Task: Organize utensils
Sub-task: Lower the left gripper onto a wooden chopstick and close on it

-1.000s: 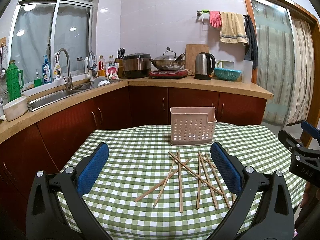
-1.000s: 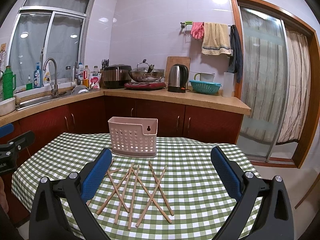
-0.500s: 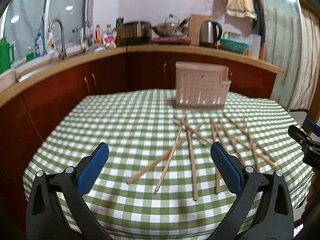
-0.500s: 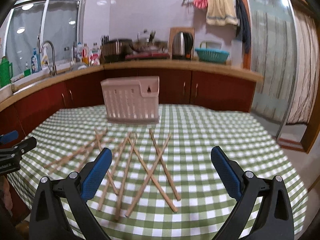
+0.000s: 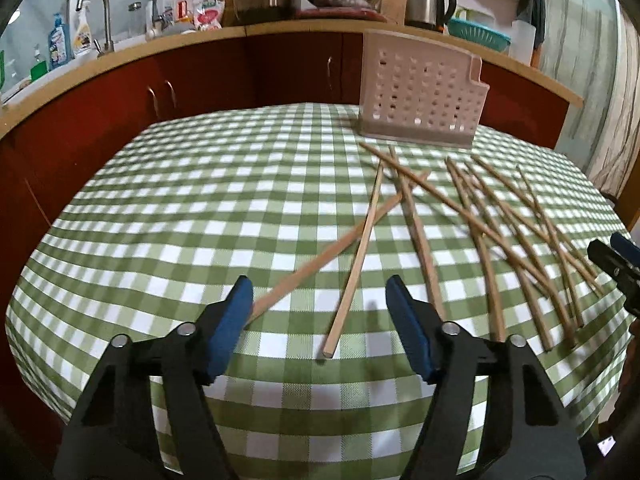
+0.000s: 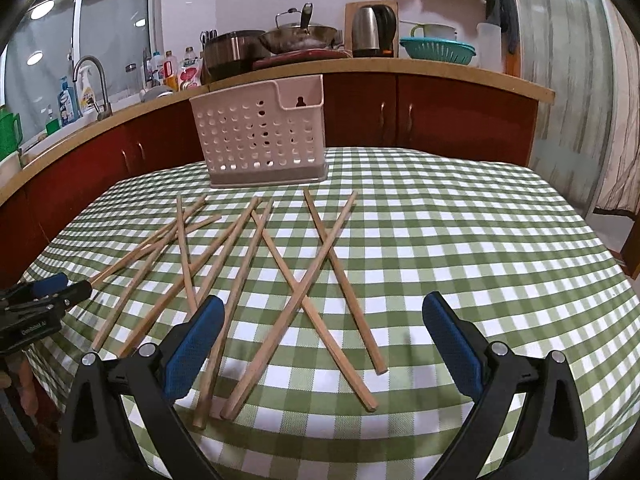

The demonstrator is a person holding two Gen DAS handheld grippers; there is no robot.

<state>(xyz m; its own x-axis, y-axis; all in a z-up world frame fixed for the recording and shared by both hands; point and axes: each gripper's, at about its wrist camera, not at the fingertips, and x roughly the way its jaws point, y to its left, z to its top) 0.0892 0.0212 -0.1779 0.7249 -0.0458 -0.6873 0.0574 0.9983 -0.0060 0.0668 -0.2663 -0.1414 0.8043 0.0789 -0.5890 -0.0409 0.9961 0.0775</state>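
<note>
Wooden chopsticks (image 5: 436, 216) lying scattered and crossing one another on the green-and-white checked cloth of the table (image 5: 208, 216), loose, none yet inside the holder. Standing upright at the far side of the table, just beyond the far tips of the sticks, a pale perforated plastic utensil basket (image 5: 420, 92), seen again from the right wrist view (image 6: 260, 136) with its open top and hanging slot at the back wall. Hovering low over the near edge of the table, the left gripper (image 5: 320, 300), its blue-padded jaws closing at this moment, with the near end of one chopstick (image 5: 352, 276) lying between them and a second stick (image 5: 320, 260) running up against the left pad; pads not pressing on either stick as far as can be told. Hanging over the near edge too, the right gripper (image 6: 320, 328), jaws spread wide, with the near ends of several crossed chopsticks (image 6: 296, 304) lying between and in front of them, nothing gripped. Showing at the left edge of the right wrist view, the tip of the left gripper (image 6: 48, 292); showing at the right edge of the left wrist view, the tip of the right gripper (image 5: 616, 256). Running behind the table, a kitchen counter (image 6: 440, 72) carrying a kettle (image 6: 374, 30) and a wok (image 6: 300, 38).
</note>
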